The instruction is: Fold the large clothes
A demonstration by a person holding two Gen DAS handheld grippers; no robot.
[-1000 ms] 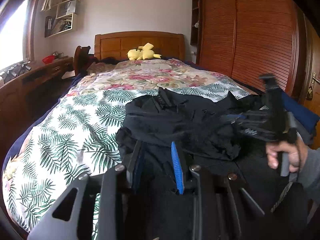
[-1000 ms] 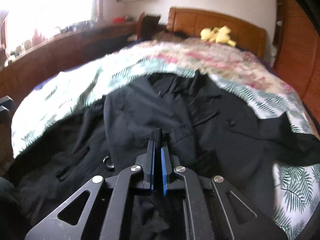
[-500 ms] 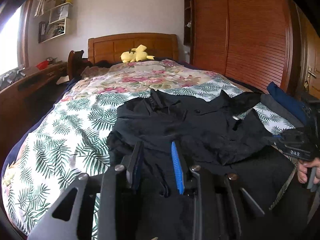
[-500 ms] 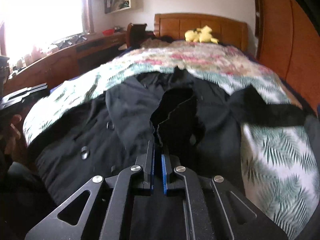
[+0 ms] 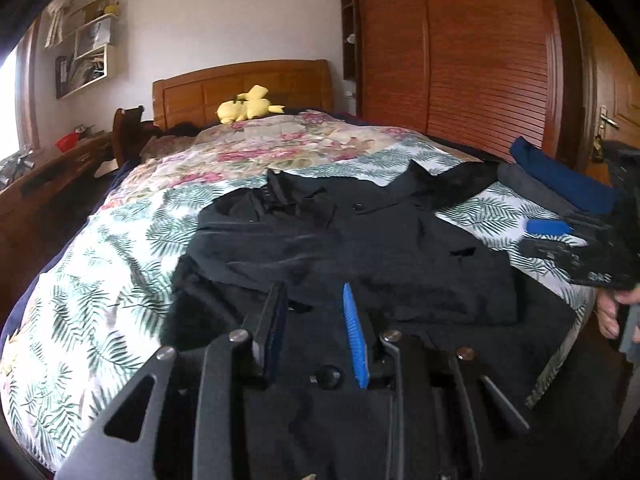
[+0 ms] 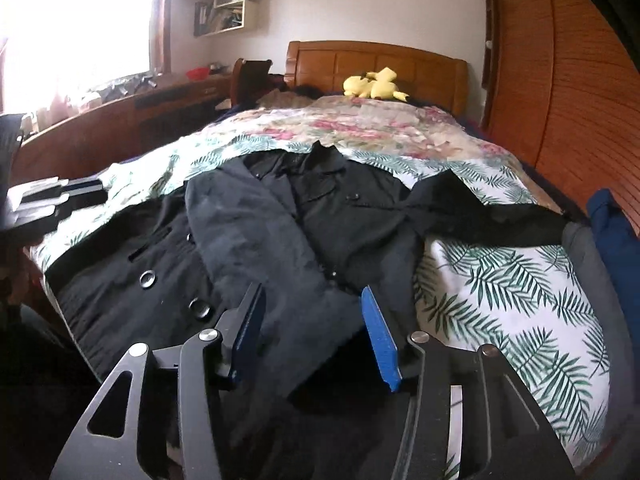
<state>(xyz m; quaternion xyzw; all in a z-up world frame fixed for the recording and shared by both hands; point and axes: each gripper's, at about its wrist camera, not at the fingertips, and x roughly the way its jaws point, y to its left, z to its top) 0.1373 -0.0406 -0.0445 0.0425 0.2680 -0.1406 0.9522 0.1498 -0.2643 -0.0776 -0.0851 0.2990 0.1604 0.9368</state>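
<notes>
A large black coat lies spread on the bed's leaf-print cover, with one sleeve folded across its front and the other sleeve stretched out to the right. Its big buttons show in the right wrist view, where the coat fills the middle. My left gripper is open and empty just above the coat's lower part. My right gripper is open and empty above the folded sleeve; it also shows in the left wrist view at the far right.
The bed has a wooden headboard with a yellow plush toy near it. Folded grey and blue clothes lie at the bed's right edge. A wooden wardrobe stands on the right, a desk on the left.
My right gripper, shut on the sleeve a moment ago, has opened and let it drop across the coat's front, then pulled back. My left gripper stayed open in place.
</notes>
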